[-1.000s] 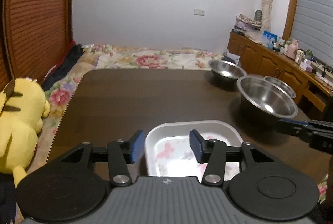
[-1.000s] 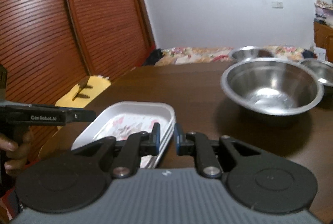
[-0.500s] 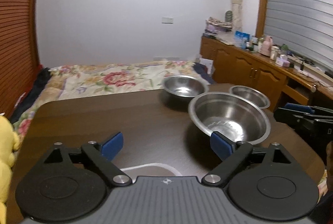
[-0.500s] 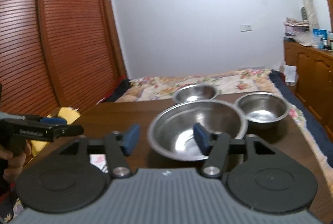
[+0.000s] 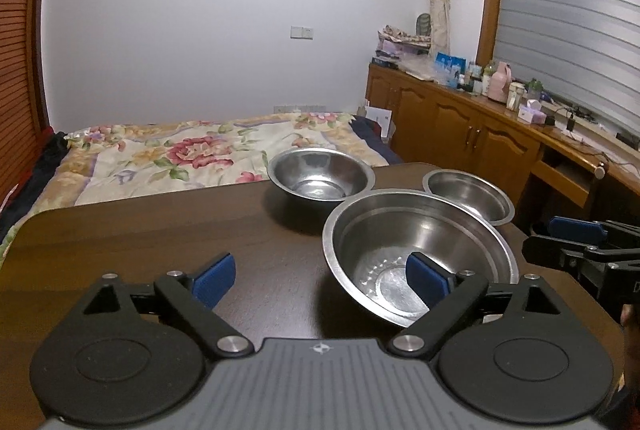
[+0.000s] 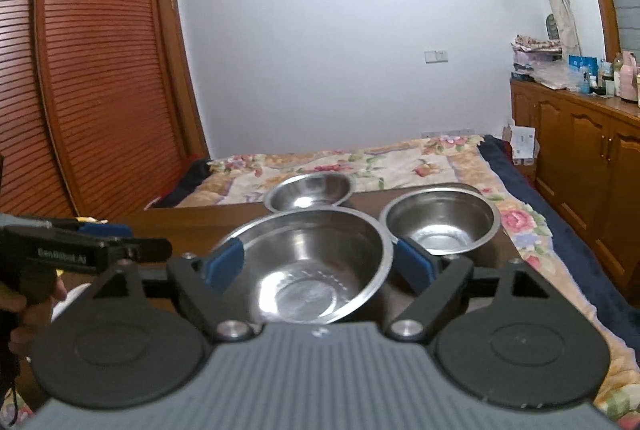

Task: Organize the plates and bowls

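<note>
Three steel bowls on dark table [image 5: 132, 230]; large bowl [image 6: 316, 266] nearest, medium bowl [image 6: 442, 220] just right of it, far bowl [image 6: 310, 192] behind it. Right gripper [image 6: 318, 264] spread wide, straddling large bowl; left gripper [image 5: 320, 278] spread, empty. Risk: smooth curved steel may slip from the pads; medium bowl sits near the table edge, a nudge could tip it off.

Three steel bowls [image 5: 416, 266] crowd table's [image 5: 140, 242] right; left bare

Home bedroom: floral-quilted bed [image 5: 192, 154], louvred wooden wardrobe [image 6: 80, 78], cluttered wooden sideboard [image 5: 480, 126], dark wooden table [image 5: 160, 238], shuttered window [image 5: 568, 10].
</note>
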`<move>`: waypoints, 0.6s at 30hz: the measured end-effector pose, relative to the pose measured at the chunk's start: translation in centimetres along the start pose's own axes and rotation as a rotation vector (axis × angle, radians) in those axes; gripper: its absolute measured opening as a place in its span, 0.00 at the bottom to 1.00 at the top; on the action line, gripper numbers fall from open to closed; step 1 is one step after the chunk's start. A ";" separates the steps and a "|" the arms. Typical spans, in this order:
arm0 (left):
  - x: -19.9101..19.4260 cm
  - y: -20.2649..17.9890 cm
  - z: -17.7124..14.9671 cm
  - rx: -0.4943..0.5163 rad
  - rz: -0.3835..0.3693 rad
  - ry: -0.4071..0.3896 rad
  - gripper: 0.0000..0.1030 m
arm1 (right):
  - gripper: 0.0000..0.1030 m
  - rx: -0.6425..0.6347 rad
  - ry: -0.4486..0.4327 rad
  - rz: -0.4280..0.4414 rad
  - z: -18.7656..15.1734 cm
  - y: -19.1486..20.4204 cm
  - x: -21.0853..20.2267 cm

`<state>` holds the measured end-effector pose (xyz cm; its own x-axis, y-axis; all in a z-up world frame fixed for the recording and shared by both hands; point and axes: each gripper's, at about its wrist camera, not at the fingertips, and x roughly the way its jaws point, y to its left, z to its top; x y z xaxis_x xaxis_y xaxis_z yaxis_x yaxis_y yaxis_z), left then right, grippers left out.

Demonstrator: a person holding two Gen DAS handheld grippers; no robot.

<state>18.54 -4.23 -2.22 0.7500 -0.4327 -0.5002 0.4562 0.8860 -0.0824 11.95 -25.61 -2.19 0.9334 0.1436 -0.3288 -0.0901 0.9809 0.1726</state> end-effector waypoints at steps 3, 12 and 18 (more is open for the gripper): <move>0.7 0.0 0.1 0.001 0.001 0.009 0.92 | 0.81 0.004 0.015 -0.003 -0.2 -0.6 0.7; 2.7 -0.6 0.1 0.020 -0.018 0.040 0.84 | 0.80 -0.007 0.069 -0.034 -0.7 -1.6 3.1; 3.9 -0.7 0.0 0.002 -0.044 0.086 0.61 | 0.75 0.034 0.110 -0.022 -0.9 -2.3 4.4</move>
<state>21.18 -6.57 -4.11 0.6853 -0.4551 -0.5685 0.4889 0.8661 -0.1040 15.90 -27.12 -4.87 0.8912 0.1378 -0.4322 -0.0567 0.9791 0.1953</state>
